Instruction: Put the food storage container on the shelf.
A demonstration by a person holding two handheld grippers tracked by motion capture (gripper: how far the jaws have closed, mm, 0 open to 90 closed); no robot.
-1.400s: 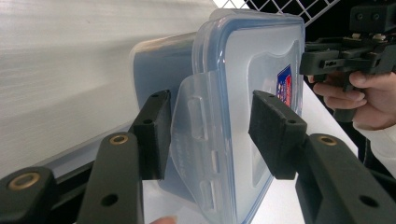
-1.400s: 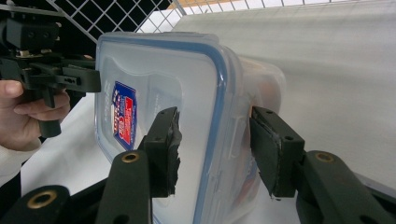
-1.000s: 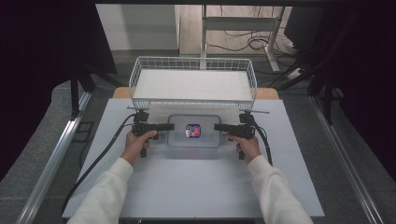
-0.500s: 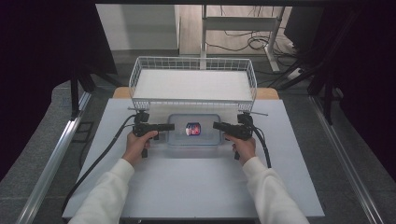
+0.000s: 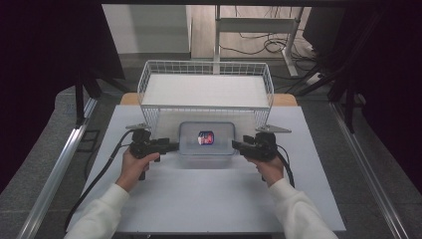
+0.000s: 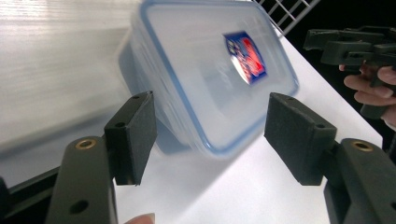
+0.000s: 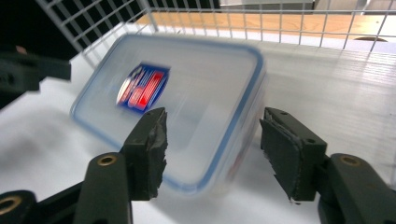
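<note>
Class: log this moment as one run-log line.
left gripper: open, at box left end | right gripper: open, at right end | basket: behind box

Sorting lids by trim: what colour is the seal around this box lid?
Blue, ringing the clear lid; the left gripper view shows it best.

Bright overhead light on table (image 5: 209,199), dark surrounds; container (image 7: 187,93) prob. motion-blurred in gripper views.

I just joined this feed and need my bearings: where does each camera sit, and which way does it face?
High view: above the person's side, looking forward and down at the clear lidded plastic container; both forearms show.
Left gripper view: rides the left hand-held gripper, facing the container's end; open jaws show.
Right gripper view: rides the right hand-held gripper, facing the opposite end.
Shared: the container's red-and-blue label.
</note>
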